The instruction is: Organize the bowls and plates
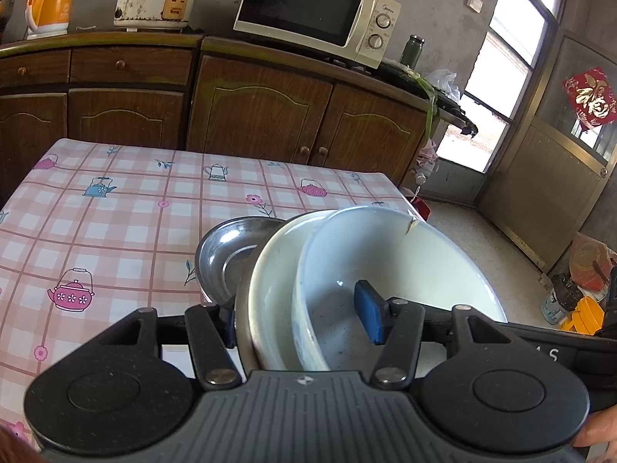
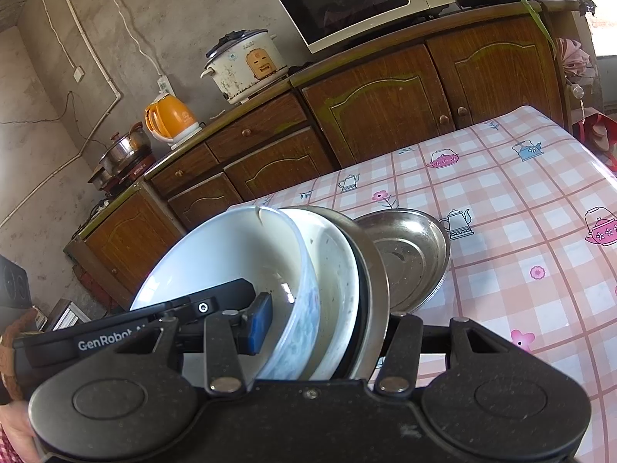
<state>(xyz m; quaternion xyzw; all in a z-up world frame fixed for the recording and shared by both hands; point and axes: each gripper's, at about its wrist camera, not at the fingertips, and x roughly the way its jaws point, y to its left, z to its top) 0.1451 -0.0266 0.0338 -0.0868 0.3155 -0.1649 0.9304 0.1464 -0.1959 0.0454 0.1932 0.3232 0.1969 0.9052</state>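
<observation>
Above the checked tablecloth (image 1: pixel 115 208), both grippers (image 1: pixel 304 316) (image 2: pixel 327 324) clamped on one tilted stack of bowls (image 1: pixel 385 254)

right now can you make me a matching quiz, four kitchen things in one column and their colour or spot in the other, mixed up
Things:
1. kettle
2. microwave
3. chipped bowl
4. steel dish

Descriptions:
A. innermost of the gripped stack
B. orange
C. lying on the checked tablecloth
D. on the counter, two round dials

Pairs: 1-B, 2-D, 3-A, 4-C
</observation>
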